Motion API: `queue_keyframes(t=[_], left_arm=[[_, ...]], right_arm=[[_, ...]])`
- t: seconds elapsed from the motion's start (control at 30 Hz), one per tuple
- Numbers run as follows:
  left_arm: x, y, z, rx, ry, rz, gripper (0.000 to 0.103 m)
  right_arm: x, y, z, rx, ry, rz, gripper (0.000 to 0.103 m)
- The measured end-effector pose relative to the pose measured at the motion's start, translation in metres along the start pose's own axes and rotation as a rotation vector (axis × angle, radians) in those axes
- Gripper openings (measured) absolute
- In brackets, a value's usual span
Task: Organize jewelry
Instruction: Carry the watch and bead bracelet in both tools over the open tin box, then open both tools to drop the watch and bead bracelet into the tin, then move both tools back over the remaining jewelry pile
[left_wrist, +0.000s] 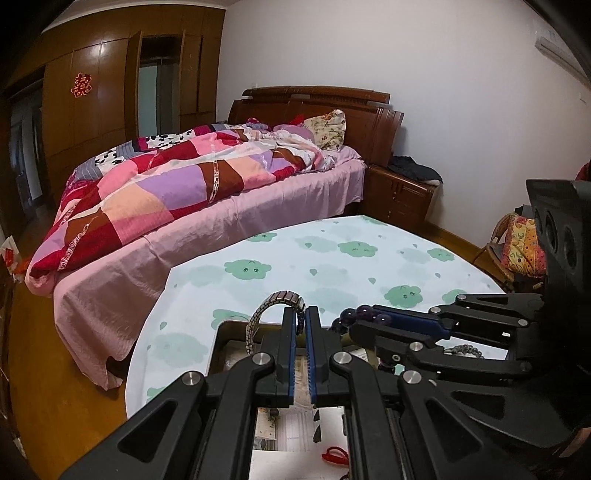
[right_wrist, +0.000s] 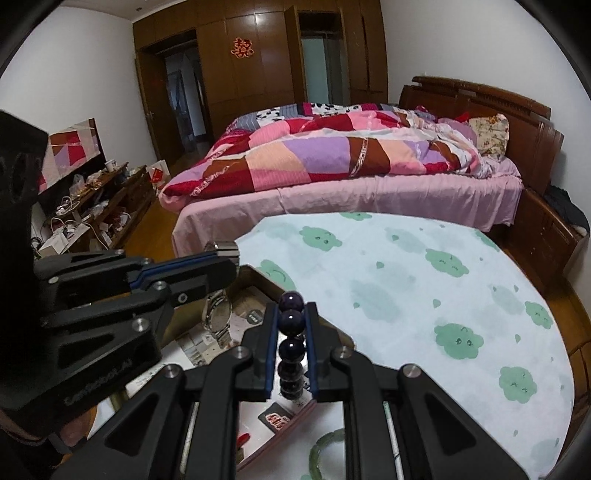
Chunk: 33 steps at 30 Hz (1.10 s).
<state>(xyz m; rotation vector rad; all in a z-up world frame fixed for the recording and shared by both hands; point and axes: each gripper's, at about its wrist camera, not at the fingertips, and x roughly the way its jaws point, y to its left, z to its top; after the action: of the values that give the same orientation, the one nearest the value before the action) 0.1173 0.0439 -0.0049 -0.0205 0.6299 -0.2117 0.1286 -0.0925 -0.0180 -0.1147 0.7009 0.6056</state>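
Observation:
My left gripper (left_wrist: 301, 313) is shut on the band of a metal wristwatch (left_wrist: 263, 311), held above an open metal tin (left_wrist: 236, 325). In the right wrist view the left gripper (right_wrist: 226, 249) pinches the band and the watch face (right_wrist: 218, 314) hangs below it over the tin (right_wrist: 258, 277). My right gripper (right_wrist: 291, 314) is shut on a dark purple bead bracelet (right_wrist: 291, 347), held over the tin. It shows in the left wrist view (left_wrist: 364, 319) with the purple beads (left_wrist: 354, 314) at its tip.
The tin sits on a round table with a pale cloud-print cloth (right_wrist: 424, 295). A green jade bangle (right_wrist: 325, 454) lies on the cloth near the tin. A bed with a patchwork quilt (left_wrist: 184, 184) stands behind the table. A cluttered low cabinet (right_wrist: 92, 206) stands at left.

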Motion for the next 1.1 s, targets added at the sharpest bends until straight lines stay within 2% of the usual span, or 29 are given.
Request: queue_keyframes(t=[0.1,0.2,0.27,0.33,0.37,0.5,0.67,0.77,0.93,1.1], left_arm=[[0.009,0.004,-0.001,-0.004,0.01,0.028,0.005],[0.016,0.008,-0.004,-0.002,0.029,0.064,0.018],[0.014,0.011,-0.005,-0.016,0.027,0.097,0.044],[0.008,0.016,-0.007,-0.04,0.021,0.126,0.057],[0.005,0.018,-0.009,-0.049,0.018,0.112,0.06],[-0.012,0.027,-0.018,-0.1,-0.013,0.142,0.065],[-0.015,0.023,-0.038,-0.121,0.04,0.157,0.065],[-0.017,0.017,-0.048,-0.116,0.06,0.152,0.065],[-0.016,0.008,-0.054,-0.107,0.079,0.137,0.065],[-0.018,-0.002,-0.062,-0.089,0.09,0.132,0.065]], right_arm=[[0.009,-0.002,-0.001,0.009,0.024,-0.003,0.016],[0.015,-0.005,-0.002,0.021,0.045,-0.014,0.019],[0.013,-0.007,-0.002,0.03,0.044,-0.017,0.033],[0.009,-0.007,-0.002,0.031,0.037,-0.024,0.033],[0.007,-0.007,-0.002,0.031,0.039,-0.025,0.033],[-0.006,0.008,-0.007,-0.012,0.051,-0.001,0.033],[-0.012,0.026,-0.022,-0.068,0.062,0.014,0.038],[-0.018,0.027,-0.028,-0.069,0.058,0.01,0.045],[-0.024,0.024,-0.032,-0.065,0.051,-0.003,0.051],[-0.035,0.013,-0.041,-0.047,0.034,-0.029,0.052]])
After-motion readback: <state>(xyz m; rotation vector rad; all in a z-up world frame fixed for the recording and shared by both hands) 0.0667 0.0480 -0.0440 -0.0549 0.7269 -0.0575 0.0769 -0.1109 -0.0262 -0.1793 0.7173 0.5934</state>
